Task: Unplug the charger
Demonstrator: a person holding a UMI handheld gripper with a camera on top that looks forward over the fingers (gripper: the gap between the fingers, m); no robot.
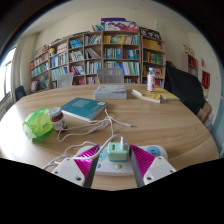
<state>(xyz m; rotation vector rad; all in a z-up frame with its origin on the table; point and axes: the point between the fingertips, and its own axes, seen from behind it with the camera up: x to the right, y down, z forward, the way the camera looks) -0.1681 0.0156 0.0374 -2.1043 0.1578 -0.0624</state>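
A pale green charger (117, 150) is plugged upright into a white power strip (110, 168) that lies on the round wooden table (165, 125). A white cable (92, 138) runs from the charger away to the left. My gripper (114, 158) is low over the strip, its magenta pads (87, 157) on either side of the charger. The fingers are open, and the charger stands between them with a small gap on each side. The strip's near end is hidden under the fingers.
Beyond the fingers on the table are a stack of teal books (83, 108), a green bag (39, 124), a small can (57, 118), another book (110, 91) and a bottle (151, 79). Bookshelves (100, 55) line the back wall. A black chair (183, 88) stands at the right.
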